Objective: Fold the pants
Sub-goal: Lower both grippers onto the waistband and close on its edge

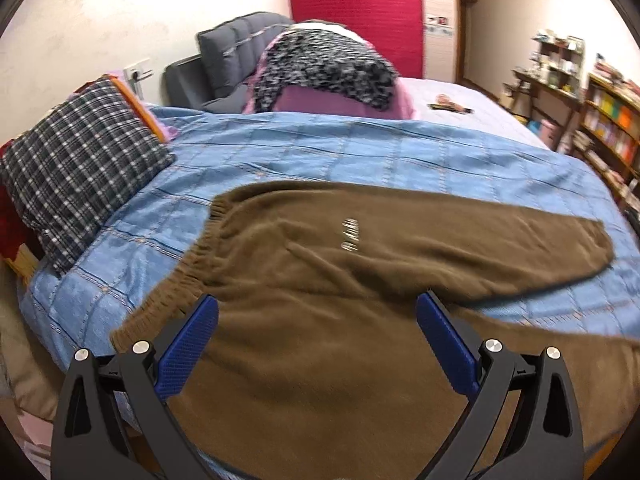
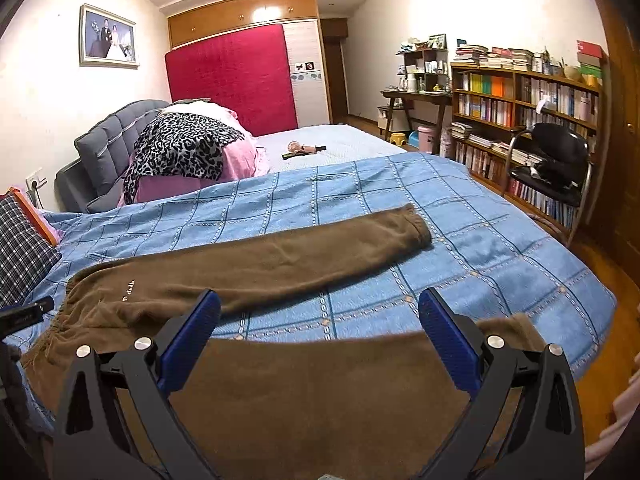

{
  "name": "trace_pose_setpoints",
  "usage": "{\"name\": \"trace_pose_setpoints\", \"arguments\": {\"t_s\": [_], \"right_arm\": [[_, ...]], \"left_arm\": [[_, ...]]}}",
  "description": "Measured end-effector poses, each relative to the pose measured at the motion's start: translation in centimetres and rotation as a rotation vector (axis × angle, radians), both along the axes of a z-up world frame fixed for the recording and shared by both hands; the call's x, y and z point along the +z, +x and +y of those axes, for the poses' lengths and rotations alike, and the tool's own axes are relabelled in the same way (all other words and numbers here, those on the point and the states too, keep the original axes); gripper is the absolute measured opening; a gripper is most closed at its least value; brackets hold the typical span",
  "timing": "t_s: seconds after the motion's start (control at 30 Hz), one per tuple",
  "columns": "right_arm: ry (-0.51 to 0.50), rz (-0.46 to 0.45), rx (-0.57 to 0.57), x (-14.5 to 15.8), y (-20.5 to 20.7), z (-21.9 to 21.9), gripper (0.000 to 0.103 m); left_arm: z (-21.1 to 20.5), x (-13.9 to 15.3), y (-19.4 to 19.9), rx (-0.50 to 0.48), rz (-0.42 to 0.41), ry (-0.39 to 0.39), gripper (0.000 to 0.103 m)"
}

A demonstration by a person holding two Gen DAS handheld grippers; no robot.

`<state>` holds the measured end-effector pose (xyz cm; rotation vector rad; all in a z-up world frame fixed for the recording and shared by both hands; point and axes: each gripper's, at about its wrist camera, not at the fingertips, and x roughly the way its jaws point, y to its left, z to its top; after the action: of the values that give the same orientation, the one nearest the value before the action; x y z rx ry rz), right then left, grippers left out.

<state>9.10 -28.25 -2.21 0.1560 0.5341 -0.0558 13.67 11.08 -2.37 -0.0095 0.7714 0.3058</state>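
Left wrist view: brown pants (image 1: 320, 280) lie spread on a blue quilt (image 1: 320, 152) covering the bed, waistband (image 1: 188, 264) toward the plaid pillow (image 1: 80, 168) at left, the far leg (image 1: 520, 240) running lengthwise to the right, cuff away from the pillow. The left tool (image 1: 318, 324) hangs over the seat with its jaws wide apart, holding nothing. Right wrist view: the right tool (image 2: 320, 320) is likewise spread open above the near leg (image 2: 320, 392), which lies along the bed's front edge, while the far leg angles slightly up to the right.

Brown pants (image 2: 248, 264) flat, blue bedspread (image 2: 480, 248)
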Motion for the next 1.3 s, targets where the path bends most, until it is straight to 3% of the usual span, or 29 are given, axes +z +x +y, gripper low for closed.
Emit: {"name": "trace_pose_setpoints", "arguments": {"t_s": [0.2, 0.4, 0.6, 0.9, 1.07, 1.3], "right_arm": [[0.020, 0.037, 0.030, -0.8, 3.7, 0.7, 0.100], [0.028, 0.077, 0.059, -2.0, 7.4, 1.9, 0.100], [0.058, 0.128, 0.070, -3.7, 11.1, 2.8, 0.100], [0.047, 0.176, 0.095, -5.6, 14.4, 4.3, 0.100], [0.043, 0.199, 0.101, -6.4, 15.6, 4.4, 0.100], [0.043, 0.227, 0.102, -7.5, 16.8, 4.3, 0.100]], "left_arm": [[4.0, -1.1, 4.1, 0.083, 0.031, 0.014, 0.098], [8.8, -3.1, 8.8, 0.146, 0.064, -0.021, 0.098], [15.2, -6.2, 13.9, 0.226, 0.116, -0.147, 0.098], [20.0, -8.9, 20.2, 0.261, 0.117, -0.107, 0.098], [22.0, -11.2, 23.6, 0.275, 0.162, -0.064, 0.098], [23.0, -13.3, 25.9, 0.264, 0.210, -0.105, 0.098]]}}
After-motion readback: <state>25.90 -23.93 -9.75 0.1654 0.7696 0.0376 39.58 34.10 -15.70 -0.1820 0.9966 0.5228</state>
